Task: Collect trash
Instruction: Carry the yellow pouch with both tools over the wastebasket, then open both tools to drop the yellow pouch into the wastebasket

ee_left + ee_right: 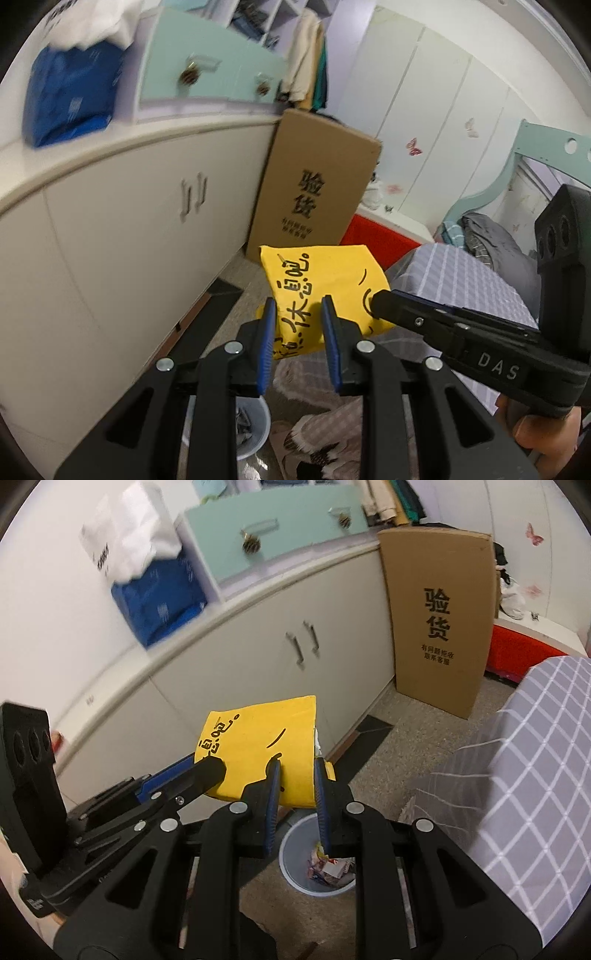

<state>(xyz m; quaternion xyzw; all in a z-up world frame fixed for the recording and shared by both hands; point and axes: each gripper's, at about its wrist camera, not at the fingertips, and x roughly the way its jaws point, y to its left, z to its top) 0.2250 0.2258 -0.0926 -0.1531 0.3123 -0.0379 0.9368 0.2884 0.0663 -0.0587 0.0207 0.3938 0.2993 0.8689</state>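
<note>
A yellow paper bag with black writing (321,284) hangs in the air above a small grey waste bin (295,853) that holds crumpled wrappers (328,867). Both grippers hold the bag. My left gripper (298,306) is shut on the bag's lower edge; it shows in the right wrist view (212,766) on the bag's left side. My right gripper (297,768) is shut on the bag's other edge; it shows in the left wrist view (376,301) at the bag's right side. The bin also shows low in the left wrist view (255,424).
A long white cabinet (258,635) runs along the left. A tall cardboard box (439,616) leans against its far end. A bed with a checked grey cover (535,760) lies to the right. A blue bag (159,590) and a mint drawer unit (273,528) sit on the cabinet.
</note>
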